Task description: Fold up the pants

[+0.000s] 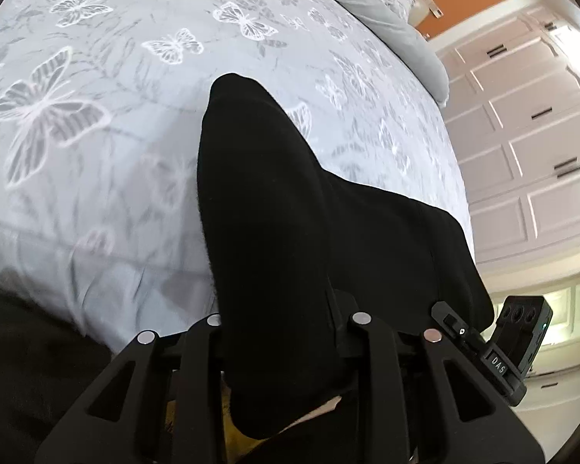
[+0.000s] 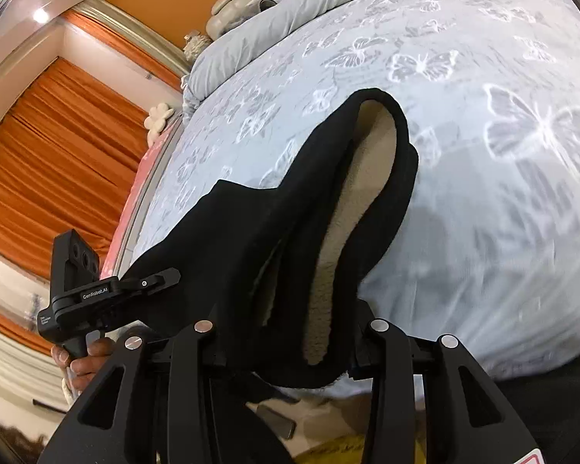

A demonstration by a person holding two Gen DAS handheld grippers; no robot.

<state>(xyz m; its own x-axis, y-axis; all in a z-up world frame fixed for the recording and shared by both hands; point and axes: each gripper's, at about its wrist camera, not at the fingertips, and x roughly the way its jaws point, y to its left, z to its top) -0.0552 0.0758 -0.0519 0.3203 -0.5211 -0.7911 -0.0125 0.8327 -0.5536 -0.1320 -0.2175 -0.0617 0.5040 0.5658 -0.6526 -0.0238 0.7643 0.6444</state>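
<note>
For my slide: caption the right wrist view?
Right gripper clamps black fleece-lined pants above a butterfly-print bedspread.

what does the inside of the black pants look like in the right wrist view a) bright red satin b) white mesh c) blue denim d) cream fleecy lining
d: where the black fabric pants gape open between the right gripper fingers, a cream, fleecy lining shows against the butterfly-print grey bedspread.
</note>
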